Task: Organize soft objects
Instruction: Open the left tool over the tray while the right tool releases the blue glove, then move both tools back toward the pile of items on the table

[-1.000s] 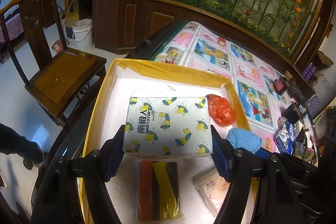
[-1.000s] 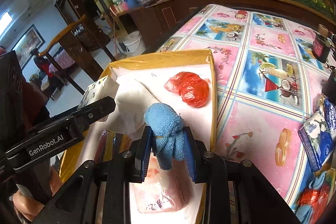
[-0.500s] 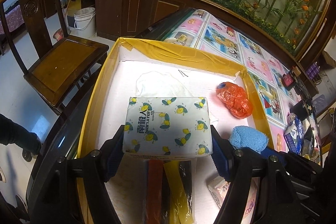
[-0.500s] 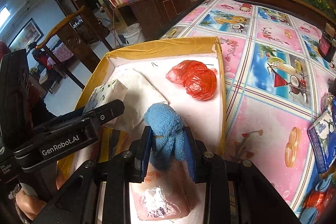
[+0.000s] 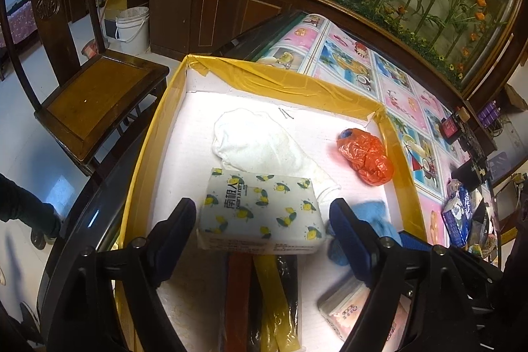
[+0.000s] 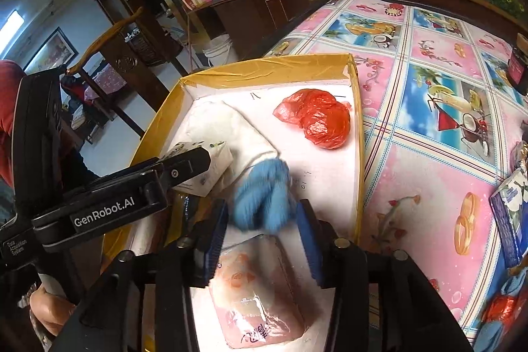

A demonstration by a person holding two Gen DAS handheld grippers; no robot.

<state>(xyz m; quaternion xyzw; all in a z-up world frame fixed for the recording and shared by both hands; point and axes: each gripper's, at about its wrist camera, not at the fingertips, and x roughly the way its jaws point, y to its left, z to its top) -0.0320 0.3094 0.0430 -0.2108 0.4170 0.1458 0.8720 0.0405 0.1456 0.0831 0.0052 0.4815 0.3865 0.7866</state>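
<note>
A yellow-rimmed box [image 5: 297, 81] with a white floor sits on the table. My left gripper [image 5: 260, 220] is open over it; the lemon-print tissue pack [image 5: 260, 213] lies between its spread fingers, free of the pads, partly on a white towel [image 5: 260, 144]. My right gripper [image 6: 264, 230] is open; the blue cloth [image 6: 264, 200] sits blurred just ahead of its fingers, in the box. The cloth also shows in the left wrist view [image 5: 373, 216]. A red plastic bag [image 6: 316, 121] lies at the box's far right.
A pink tissue pack [image 6: 257, 296] lies in the box under my right gripper. Red, yellow and black strips [image 5: 264, 296] lie at the box's near end. A patterned tablecloth [image 6: 429, 108] lies to the right, with small items at its right edge. A wooden chair [image 5: 95, 88] stands left.
Both grippers have opened. The tissue pack has dropped out of the left gripper's hold into the box, and the blue cloth has left the right gripper and fallen forward.
</note>
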